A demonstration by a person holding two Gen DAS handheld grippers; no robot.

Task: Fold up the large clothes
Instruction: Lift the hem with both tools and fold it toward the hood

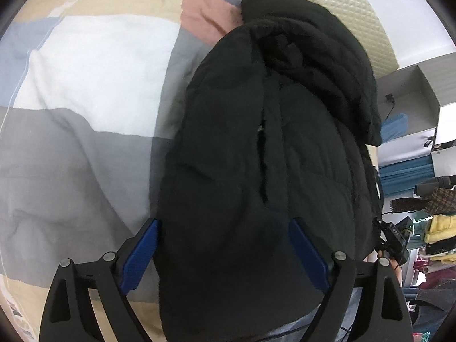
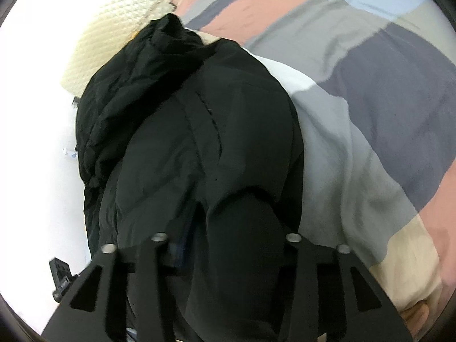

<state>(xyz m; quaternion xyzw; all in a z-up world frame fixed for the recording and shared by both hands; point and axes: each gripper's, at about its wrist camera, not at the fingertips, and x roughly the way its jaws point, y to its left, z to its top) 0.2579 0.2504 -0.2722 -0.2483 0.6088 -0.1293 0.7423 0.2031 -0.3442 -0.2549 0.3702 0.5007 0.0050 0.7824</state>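
A large black padded jacket (image 1: pixel 256 142) lies in a long, bunched shape on the bed, its hood end far from me. My left gripper (image 1: pixel 225 222) stands open and wide, straddling the jacket's near end. One blue pad (image 1: pixel 142 248) is just beside the jacket's left edge and the other (image 1: pixel 307 250) rests over the cloth. In the right wrist view the same jacket (image 2: pixel 199 128) fills the middle. A thick fold of it bulges up between the jaws of my right gripper (image 2: pixel 236 219) and hides the fingers, so a grip cannot be made out.
A patchwork quilt (image 1: pixel 71 85) in grey, white, beige, pink and blue covers the bed (image 2: pixel 370 99). A cream quilted headboard (image 1: pixel 342 5) stands beyond the jacket. To the right in the left wrist view are shelves and piled clothes (image 1: pixel 439 228).
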